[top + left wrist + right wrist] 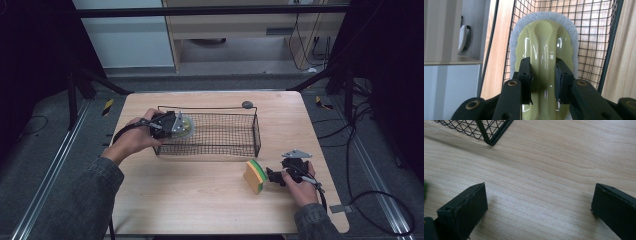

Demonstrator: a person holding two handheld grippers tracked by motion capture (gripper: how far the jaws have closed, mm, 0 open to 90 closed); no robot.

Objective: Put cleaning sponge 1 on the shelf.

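**Gripping a scrubber at the basket's left end**

Looking along the left gripper (543, 76), its own view shows what the high view blurs: both jaws pinch the glossy yellow-green handle ridge of a scrubber (544, 47) with a white fibrous pad rim, held against the wire mesh of the basket (599, 37). The high view places that scrubber at the basket's left end, and adds a sponge (255, 176) with green, yellow and orange layers standing on edge on the wooden table (200, 190), just left of the right gripper (274, 176). The right gripper view shows its jaws spread wide over bare wood, nothing between them, with a basket corner beyond. Counted: two grippers, one basket, one scrubber, one sponge.
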